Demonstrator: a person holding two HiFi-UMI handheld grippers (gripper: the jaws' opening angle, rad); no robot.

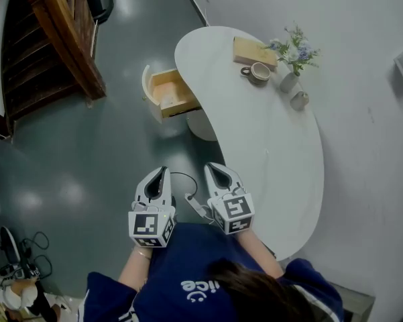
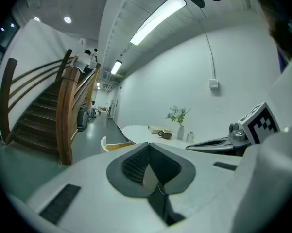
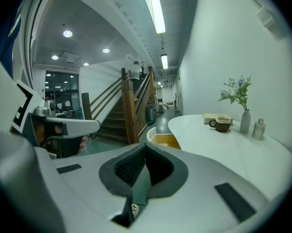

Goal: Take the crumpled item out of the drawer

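An open wooden drawer (image 1: pixel 174 94) juts from the far end of the white curved table (image 1: pixel 268 153). Its inside looks pale, and I cannot make out a crumpled item in it. The drawer also shows small and distant in the left gripper view (image 2: pixel 117 146) and the right gripper view (image 3: pixel 166 141). Both grippers are held side by side close to the person's body, well short of the drawer. The left gripper (image 1: pixel 162 172) (image 2: pixel 148 144) has its jaws together with nothing between them. So does the right gripper (image 1: pixel 213 168) (image 3: pixel 146 145).
On the table's far part stand a wooden box (image 1: pixel 253 51), a mug (image 1: pixel 258 71), a vase of flowers (image 1: pixel 292 79) and a small bottle (image 1: pixel 299 100). A wooden staircase (image 1: pixel 60 32) rises at the left. Cables (image 1: pixel 17 260) lie on the grey floor at lower left.
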